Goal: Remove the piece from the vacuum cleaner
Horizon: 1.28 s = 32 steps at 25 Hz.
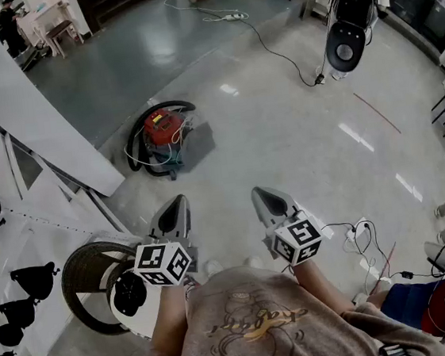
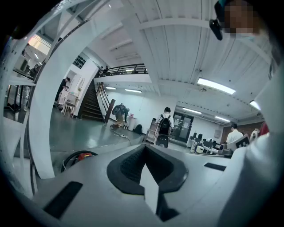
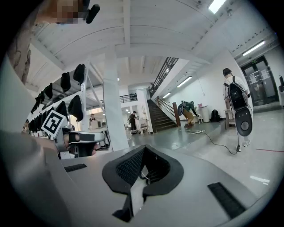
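Observation:
The vacuum cleaner (image 1: 164, 130) is a small red canister with a black hose looped round it. It stands on the pale floor well ahead of me, beside a slanted white column. In the left gripper view its red top (image 2: 82, 156) peeks over the gripper body at lower left. My left gripper (image 1: 178, 204) and right gripper (image 1: 259, 196) are held side by side at waist height, far short of the vacuum. Both point forward, and both are shut with nothing between the jaws (image 2: 146, 165) (image 3: 142, 170). I cannot make out which piece of the vacuum the task names.
The slanted white column (image 1: 30, 99) runs along the left. A round dark chair (image 1: 86, 280) stands by my left side, near racks of black gear (image 1: 26, 279). A power strip with cables (image 1: 358, 233) lies at right. A cord (image 1: 271, 48) crosses the floor toward an upright machine (image 1: 347, 31).

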Tool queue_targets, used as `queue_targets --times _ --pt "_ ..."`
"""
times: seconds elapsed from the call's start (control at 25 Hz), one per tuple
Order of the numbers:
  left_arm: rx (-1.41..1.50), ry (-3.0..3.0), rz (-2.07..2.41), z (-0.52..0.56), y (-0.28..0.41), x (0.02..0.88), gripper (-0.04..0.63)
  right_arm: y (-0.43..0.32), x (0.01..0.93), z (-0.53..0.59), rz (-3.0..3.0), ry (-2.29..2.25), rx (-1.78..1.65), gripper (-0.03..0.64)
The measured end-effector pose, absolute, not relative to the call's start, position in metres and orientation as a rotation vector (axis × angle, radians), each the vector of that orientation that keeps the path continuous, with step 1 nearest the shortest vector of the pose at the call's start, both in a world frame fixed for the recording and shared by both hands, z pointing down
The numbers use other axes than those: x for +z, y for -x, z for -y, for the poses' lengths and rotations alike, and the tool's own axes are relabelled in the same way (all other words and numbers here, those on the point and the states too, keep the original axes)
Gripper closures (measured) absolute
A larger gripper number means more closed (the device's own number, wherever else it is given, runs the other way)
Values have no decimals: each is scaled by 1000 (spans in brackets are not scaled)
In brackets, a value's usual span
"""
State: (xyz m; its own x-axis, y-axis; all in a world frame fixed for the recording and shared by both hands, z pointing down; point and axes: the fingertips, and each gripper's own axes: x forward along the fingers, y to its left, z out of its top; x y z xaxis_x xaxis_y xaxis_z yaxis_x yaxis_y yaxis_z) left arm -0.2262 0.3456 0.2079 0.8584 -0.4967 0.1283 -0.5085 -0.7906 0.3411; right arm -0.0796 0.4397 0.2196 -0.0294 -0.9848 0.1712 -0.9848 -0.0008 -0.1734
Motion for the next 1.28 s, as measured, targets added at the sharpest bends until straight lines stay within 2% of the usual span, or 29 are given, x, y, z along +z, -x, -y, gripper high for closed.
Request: queue_targets --times 0.84,1.28 --pt "81 -2749 542 -315 229 225 594 96 245 -438 2067 -2320 427 617" --pt "83 -2703 518 -267 210 241 594 74 254 -384 2053 -2338 449 617"
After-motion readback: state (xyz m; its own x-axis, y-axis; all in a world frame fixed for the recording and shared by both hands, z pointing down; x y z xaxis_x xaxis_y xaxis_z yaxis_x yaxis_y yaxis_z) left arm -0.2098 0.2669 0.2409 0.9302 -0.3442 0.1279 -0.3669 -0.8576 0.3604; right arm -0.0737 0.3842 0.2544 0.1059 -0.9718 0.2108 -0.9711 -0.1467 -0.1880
